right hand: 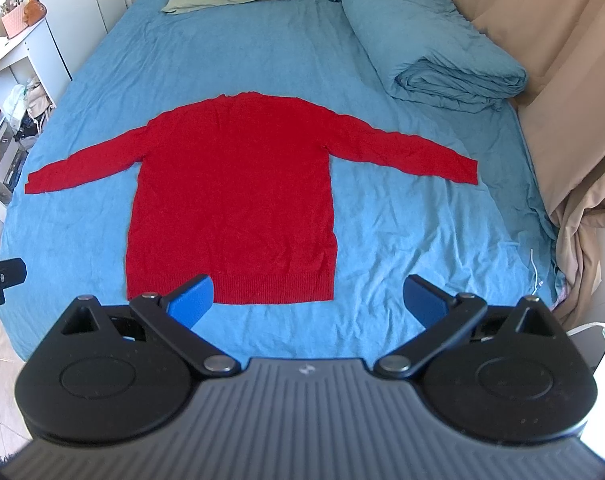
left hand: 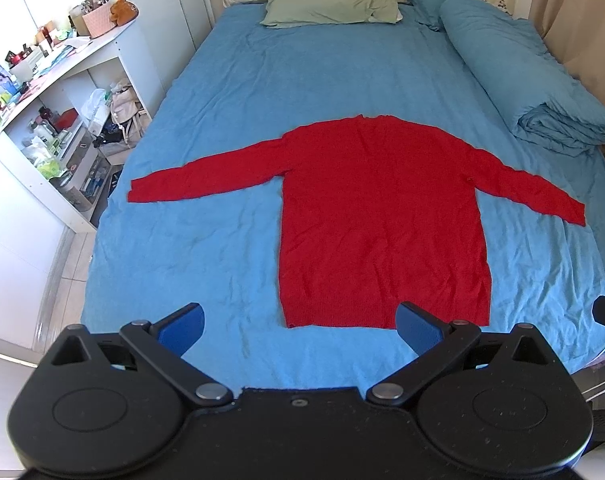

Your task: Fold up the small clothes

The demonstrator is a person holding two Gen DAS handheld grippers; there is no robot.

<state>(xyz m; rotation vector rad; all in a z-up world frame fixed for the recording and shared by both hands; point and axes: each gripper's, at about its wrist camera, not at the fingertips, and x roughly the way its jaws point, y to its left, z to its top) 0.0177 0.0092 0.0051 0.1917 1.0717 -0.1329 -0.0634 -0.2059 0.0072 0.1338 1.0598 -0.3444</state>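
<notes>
Left wrist view: one red sweater (left hand: 382, 216) lies flat mid-bed (left hand: 230, 92), one pillow (left hand: 330, 10) at its head; both grippers, left (left hand: 300, 326) and right (right hand: 308, 300), spread wide, grasping nothing

We found no legible text, number or brand in either view. The right gripper (right hand: 308, 300) housing carried a small pale emblem near its front edge, too small to read. Items on the shelf (left hand: 62, 92) bore printed packaging, but we could not resolve any lettering on them.
</notes>
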